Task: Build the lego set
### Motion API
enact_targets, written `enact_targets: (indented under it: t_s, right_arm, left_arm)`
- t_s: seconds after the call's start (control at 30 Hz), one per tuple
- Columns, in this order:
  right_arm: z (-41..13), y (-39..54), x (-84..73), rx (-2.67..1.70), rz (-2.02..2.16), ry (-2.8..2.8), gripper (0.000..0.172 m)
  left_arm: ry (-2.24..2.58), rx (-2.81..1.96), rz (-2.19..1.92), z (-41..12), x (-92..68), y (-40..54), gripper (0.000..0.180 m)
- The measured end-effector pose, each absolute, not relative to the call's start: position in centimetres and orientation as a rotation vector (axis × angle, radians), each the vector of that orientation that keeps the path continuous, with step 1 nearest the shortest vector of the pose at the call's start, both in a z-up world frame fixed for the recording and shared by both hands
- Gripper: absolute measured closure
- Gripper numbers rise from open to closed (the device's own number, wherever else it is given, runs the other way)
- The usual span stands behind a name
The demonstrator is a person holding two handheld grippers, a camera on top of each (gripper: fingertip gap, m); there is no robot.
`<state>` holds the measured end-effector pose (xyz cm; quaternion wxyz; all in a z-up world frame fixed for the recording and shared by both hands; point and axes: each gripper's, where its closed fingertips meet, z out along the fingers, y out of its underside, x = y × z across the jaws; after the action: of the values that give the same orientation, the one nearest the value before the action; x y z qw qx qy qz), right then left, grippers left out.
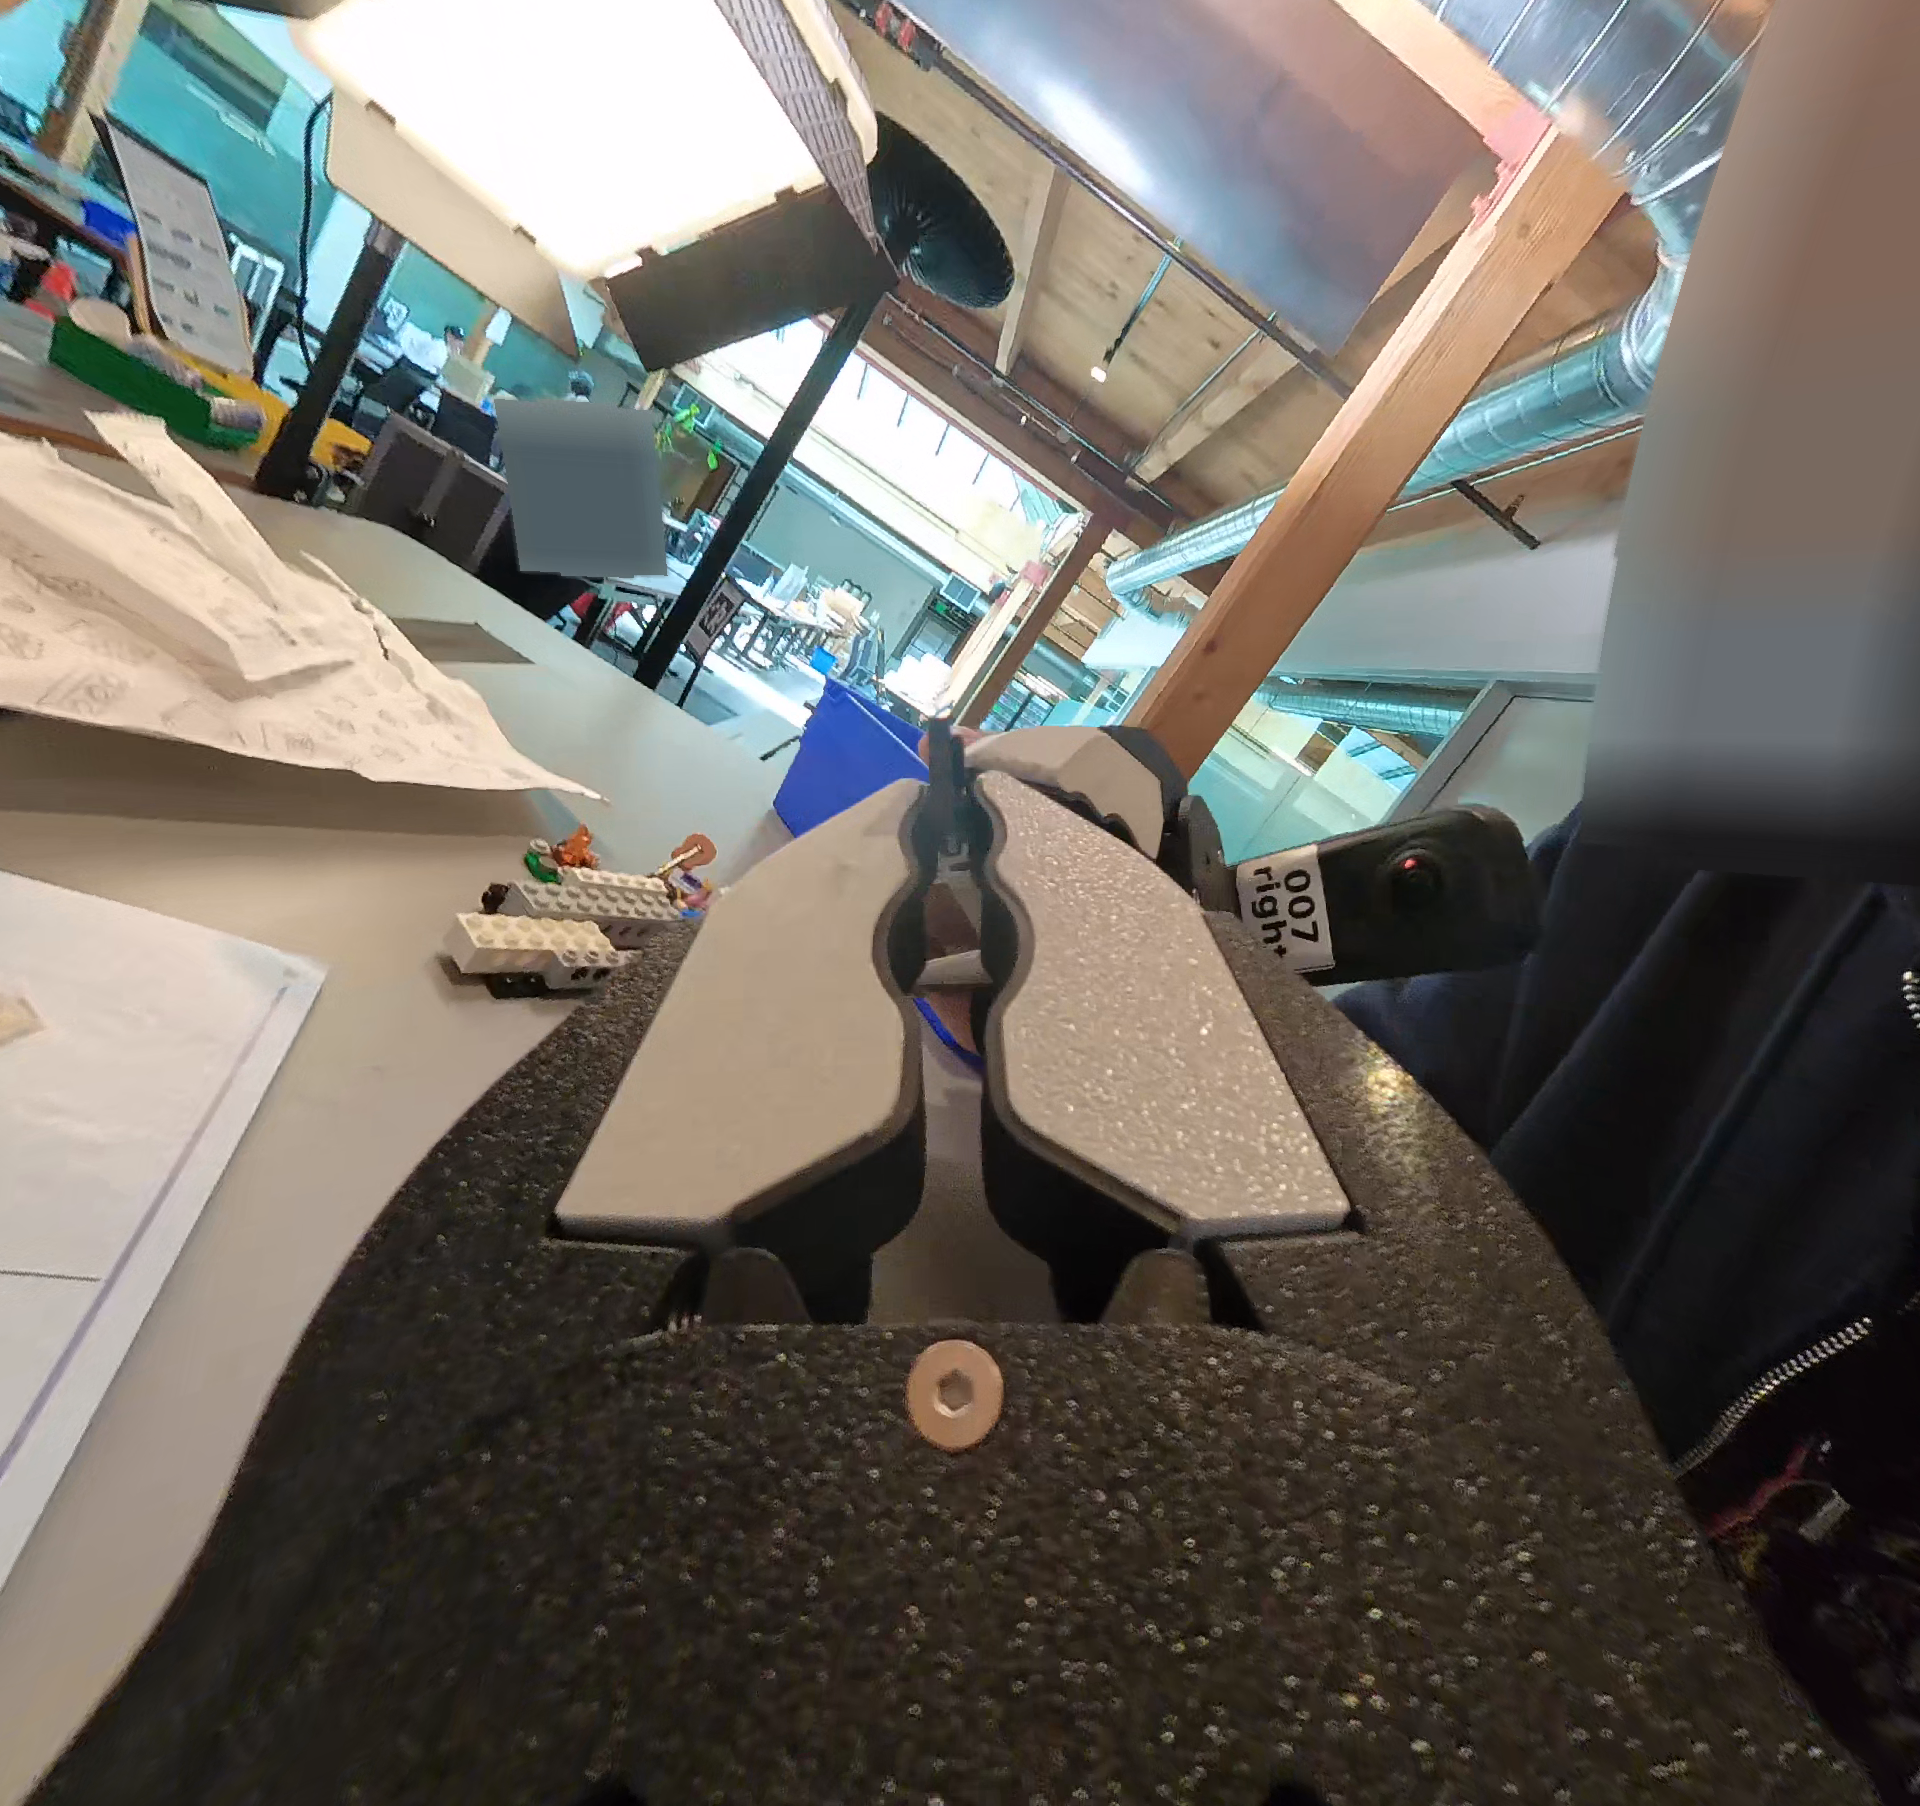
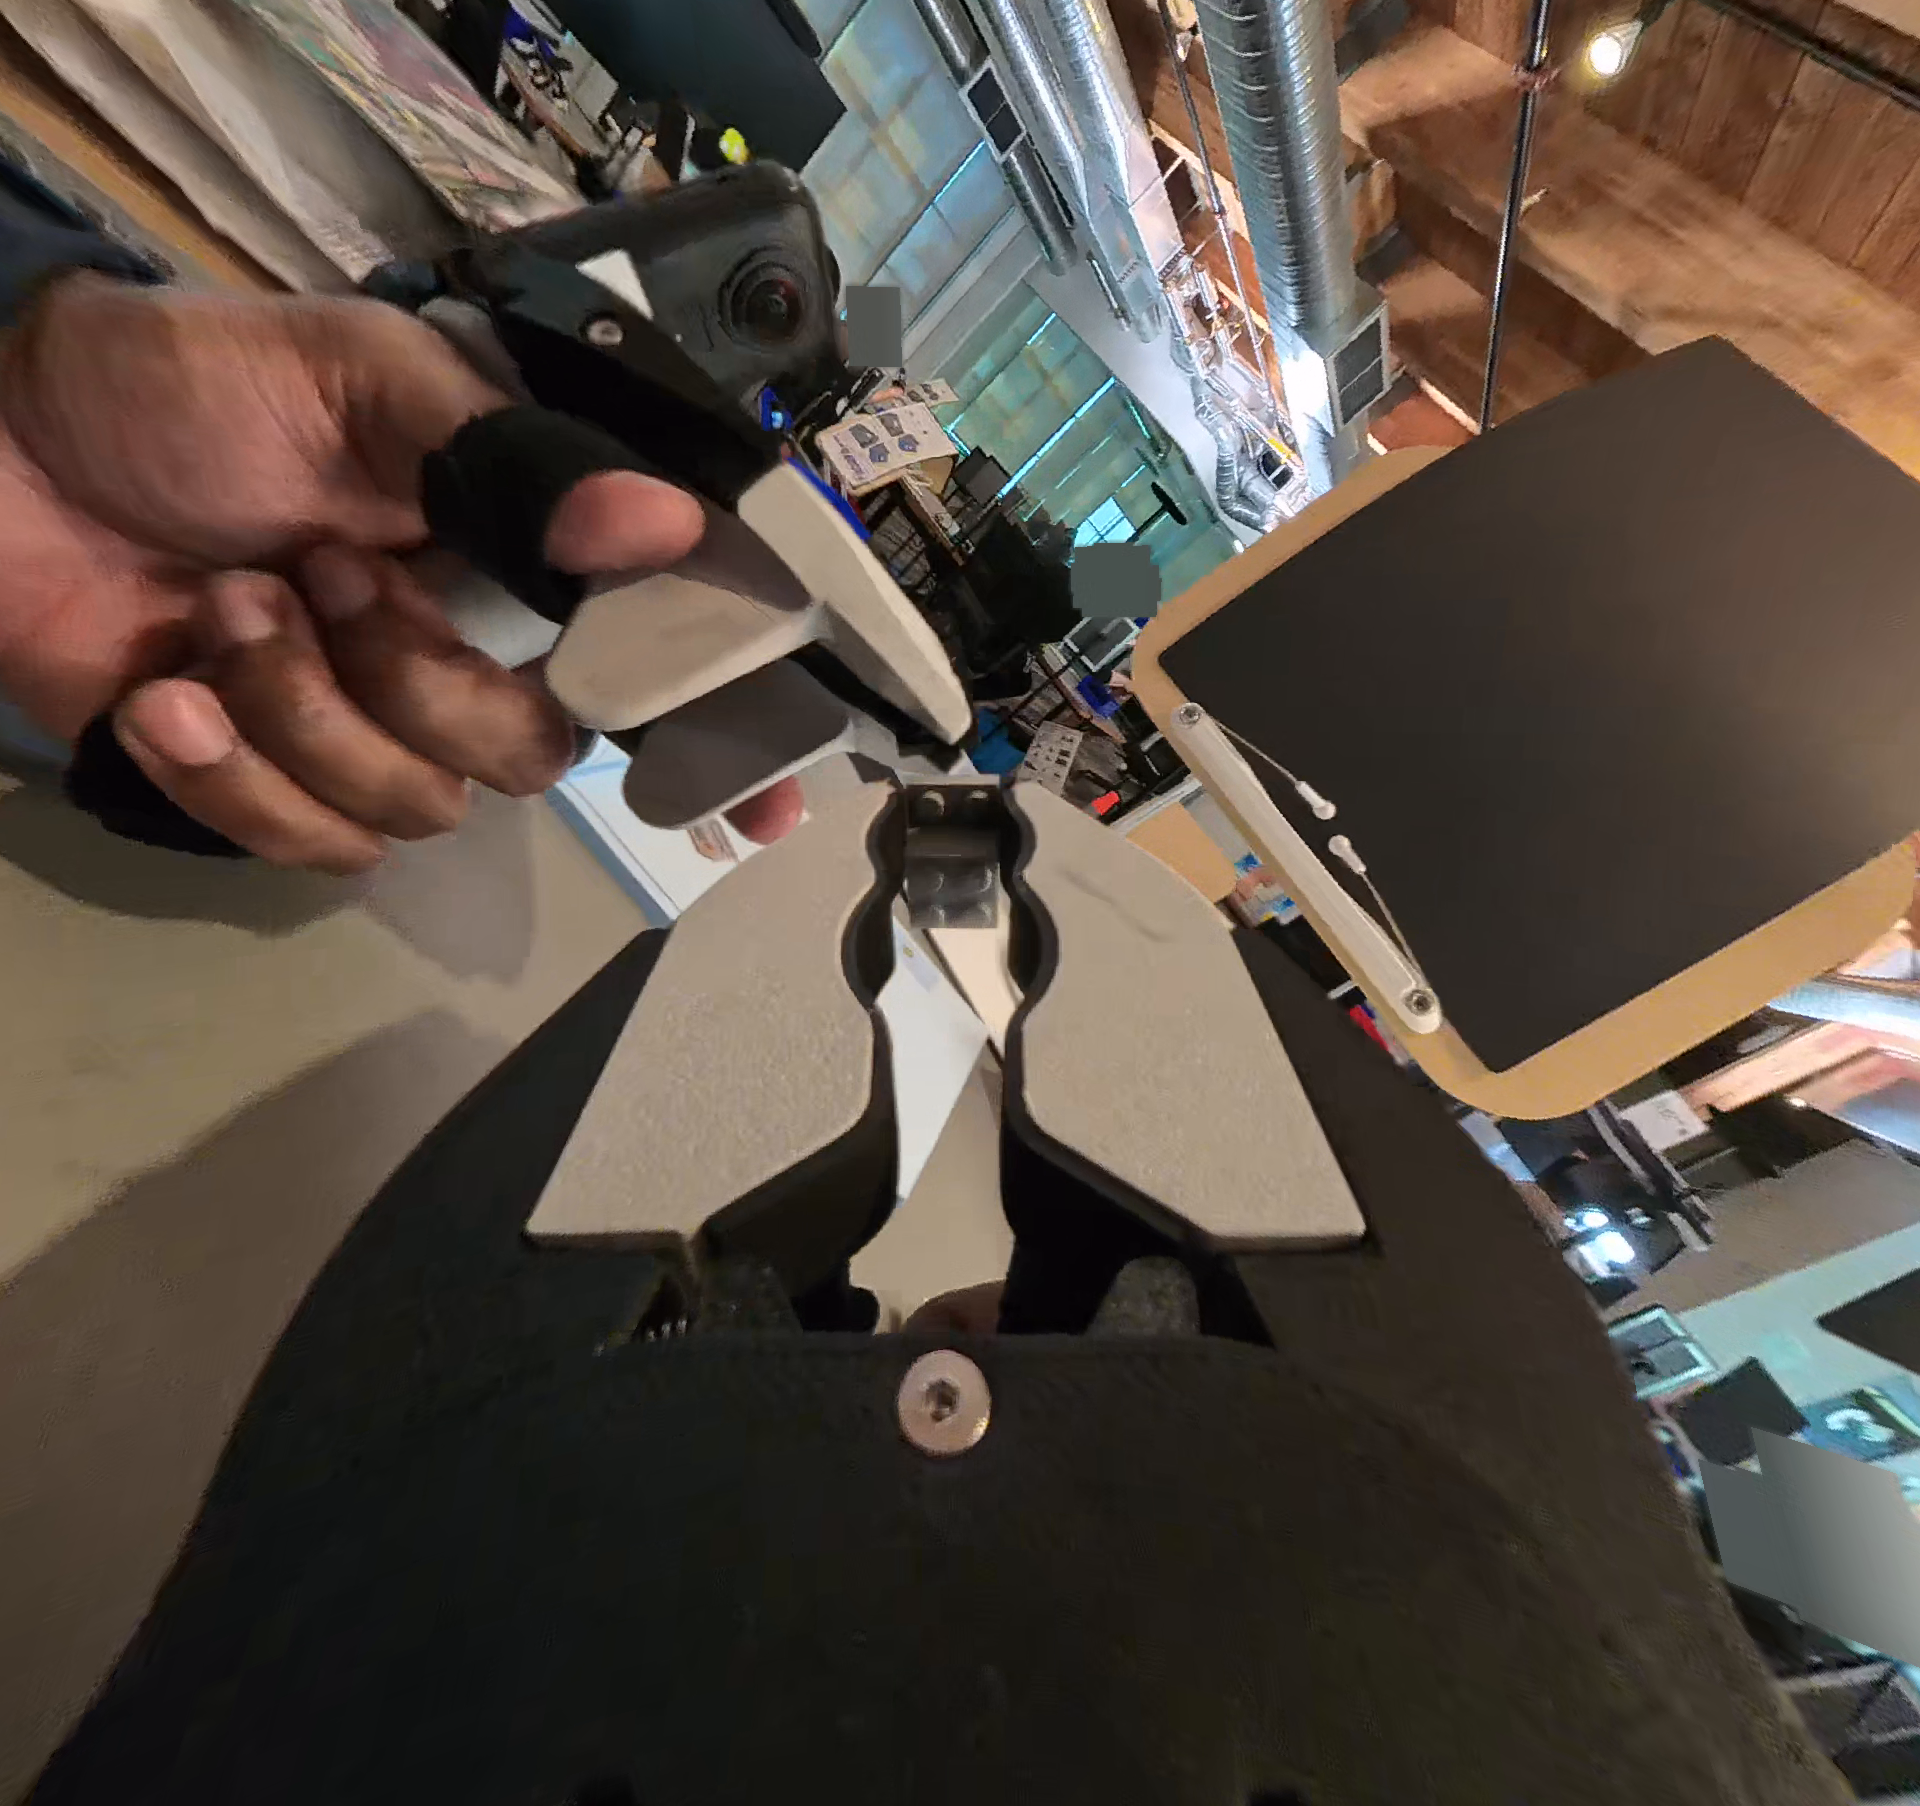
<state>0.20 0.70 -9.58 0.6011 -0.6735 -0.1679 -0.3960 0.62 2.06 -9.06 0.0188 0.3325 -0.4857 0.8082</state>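
- Brick: small dark grey studded plastic brick, two rows of round studs facing the right wrist camera, a stepped ledge across its middle. Sits upright between the tips of the right gripper, held up in the air above the grey tabletop.
- Right gripper: jaws narrowly apart, both pads pressed on the brick's sides, clamped on it.
- Left gripper: jaws almost fully closed, pinching a thin black plastic piece that sticks out past the tips. What sort of piece it is, cannot tell.
- Both grippers tip to tip: the left one's tips, seen from the right wrist camera, are just above the brick; contact cannot be told.
- Hand with a black strap wraps the left gripper's handle.
- On the table near the left gripper: white studded brick assembly with small coloured parts on top, printed paper sheets, blue plastic bin behind.
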Motion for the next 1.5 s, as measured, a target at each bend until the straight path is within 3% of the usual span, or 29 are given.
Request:
enact_targets:
  t_s: [0.37,0.83,1.07,1.3,1.5]
  right_arm:
    - [-13.0,0.6,0.6,-1.714,-1.057,-0.511,0.155]
    - [-21.0,-1.8,-3.2,-2.172,-0.642,-0.772,0.155]
    - [-22.1,-1.8,-4.9,-2.3,-0.417,-0.719,0.154]
    - [-19.0,-0.6,-3.7,-2.118,-0.541,-0.652,0.121]
    - [-17.7,-0.2,-4.7,-1.965,-0.631,-0.767,0.116]
  left_arm:
    - [-1.766,1.253,2.12,-13.6,1.3,0.6,0.176]
    - [-2.145,1.121,1.438,-19.9,-4.3,-1.1,0.176]
    - [-2.118,1.1,1.408,-20.1,-4.8,-1.6,0.176]
    - [-2.029,1.073,1.478,-19.1,-4.9,-1.6,0.176]
    - [-2.061,0.964,1.434,-19.1,-6.4,-2.9,0.176]
